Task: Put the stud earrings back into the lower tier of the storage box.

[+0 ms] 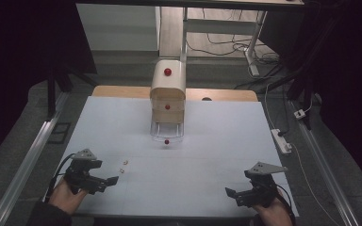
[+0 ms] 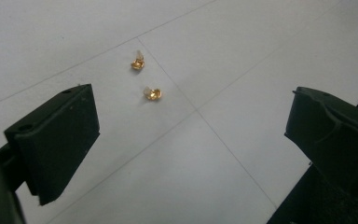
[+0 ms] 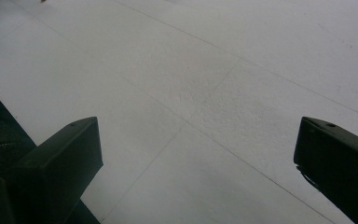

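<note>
bare white mat [image 1: 193, 174] between both tools, small drawer cabinet [image 1: 168, 101] blocking far centre

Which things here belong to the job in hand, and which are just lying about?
In the job:
left tongs, open
two small gold pieces ahead of them

Lying about:
wooden drawer box with red knobs
power strip on the floor
right tongs, open, idle

Two small gold earrings [image 2: 148, 79] side by side just ahead of the left gripper [image 1: 107, 181], small wooden drawer cabinet with red knobs [image 1: 168, 101] far beyond, right gripper [image 1: 232, 192] well apart
</note>
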Available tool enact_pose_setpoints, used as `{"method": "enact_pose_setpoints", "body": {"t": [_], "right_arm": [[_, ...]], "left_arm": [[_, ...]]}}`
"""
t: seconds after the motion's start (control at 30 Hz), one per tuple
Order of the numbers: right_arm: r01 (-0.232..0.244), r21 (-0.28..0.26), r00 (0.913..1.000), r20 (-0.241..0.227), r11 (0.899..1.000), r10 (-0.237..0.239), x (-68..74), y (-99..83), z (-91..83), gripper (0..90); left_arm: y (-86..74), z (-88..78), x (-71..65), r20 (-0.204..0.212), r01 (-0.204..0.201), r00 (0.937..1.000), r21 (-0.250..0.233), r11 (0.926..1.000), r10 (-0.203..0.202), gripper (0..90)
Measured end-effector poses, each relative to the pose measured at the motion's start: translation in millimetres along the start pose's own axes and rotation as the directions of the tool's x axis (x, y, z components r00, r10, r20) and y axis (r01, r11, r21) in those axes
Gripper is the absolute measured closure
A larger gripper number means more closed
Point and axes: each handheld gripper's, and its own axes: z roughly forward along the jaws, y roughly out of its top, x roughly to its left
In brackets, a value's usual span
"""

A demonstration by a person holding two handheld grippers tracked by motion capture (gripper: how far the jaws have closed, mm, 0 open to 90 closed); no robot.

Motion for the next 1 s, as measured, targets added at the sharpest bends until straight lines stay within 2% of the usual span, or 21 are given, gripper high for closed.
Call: {"method": "enact_pose_setpoints", "body": {"t": [0.33,0.53,0.6,0.73,0.93,1.0], "right_arm": [[0.003,0.01,1.0,0.008,1.0,-0.003,0.4,0.3,0.2,0.7],[-0.001,0.008,1.0,0.005,1.0,0.001,0.2,0.2,0.4,0.7],[0.001,0.011,1.0,0.01,1.0,-0.001,0.3,0.4,0.3,0.7],[0.001,0.011,1.0,0.008,1.0,-0.002,0.5,0.4,0.7,0.7],[0.003,0.014,1.0,0.006,1.0,-0.003,1.0,0.5,1.2,0.7],[0.007,0.015,1.0,0.007,1.0,-0.007,1.1,0.5,1.3,0.7]], "left_arm": [[10.2,10.0,9.7,-0.024,-0.01,0.9997,0.006,0.9999,0.011,2.0],[16.9,15.7,19.1,-0.016,-0.008,0.9998,-0.002,1.0,0.008,1.2],[19.1,18.9,22.5,-0.027,-0.006,0.9996,0.007,1.0,0.006,1.1],[24.0,24.6,28.5,-0.09,-0.007,0.9959,0.02,0.9998,0.009,0.0],[30.9,35.4,39.3,-0.094,-0.003,0.9955,0.041,0.9991,0.007,0.0],[33.4,39.5,41.8,-0.087,-0.017,0.996,0.05,0.9986,0.021,0.0]]}}
